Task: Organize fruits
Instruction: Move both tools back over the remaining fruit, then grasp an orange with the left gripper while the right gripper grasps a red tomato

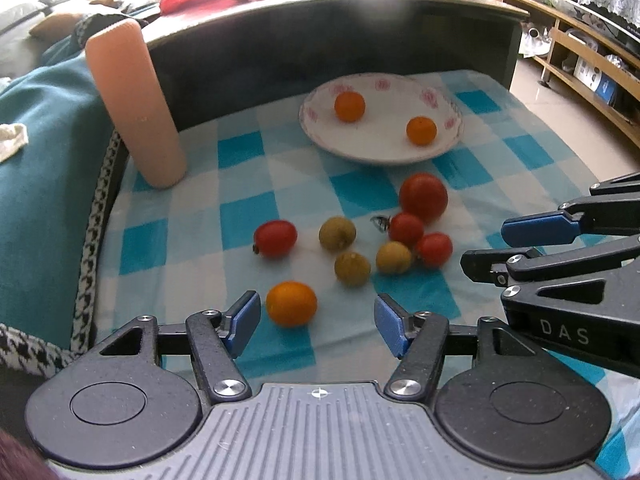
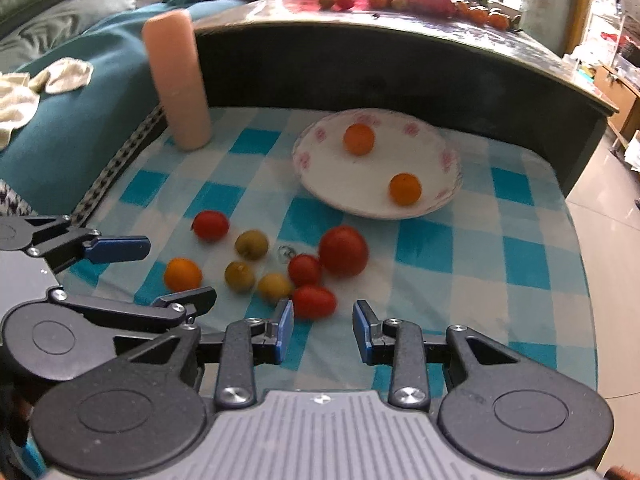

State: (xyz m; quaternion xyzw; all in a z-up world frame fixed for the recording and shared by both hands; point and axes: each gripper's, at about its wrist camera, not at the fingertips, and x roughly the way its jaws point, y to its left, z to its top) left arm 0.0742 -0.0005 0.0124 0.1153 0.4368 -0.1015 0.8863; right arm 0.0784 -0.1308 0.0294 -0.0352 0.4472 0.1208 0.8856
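A soft cloth in blue-and-white checks (image 1: 248,216) covers the low table, lying smooth with faint creases. Behind it rises a dark, glossy curved tabletop (image 1: 320,36), its far edge washed out by glare; the small red fruits up there are blurred. At the cloth's back left stands a matte peach-pink cylinder (image 1: 134,104), upright. A round white ceramic plate with pink flower prints on its rim (image 1: 316,116) holds two smooth orange fruits, well apart.

The loose fruits lie on the cloth nearer the cameras: one large round red tomato (image 1: 423,197), three small glossy red tomatoes, three dull yellow-green round fruits (image 1: 337,233) and a lone orange fruit (image 1: 291,303). A tiny shiny object beside the tomatoes is too small to identify.

The left gripper (image 1: 318,322) has its blue-padded jaws spread, the lone orange fruit just ahead, untouched. The right gripper (image 2: 323,330) has jaws narrower but parted, empty, a small red tomato near its left pad.
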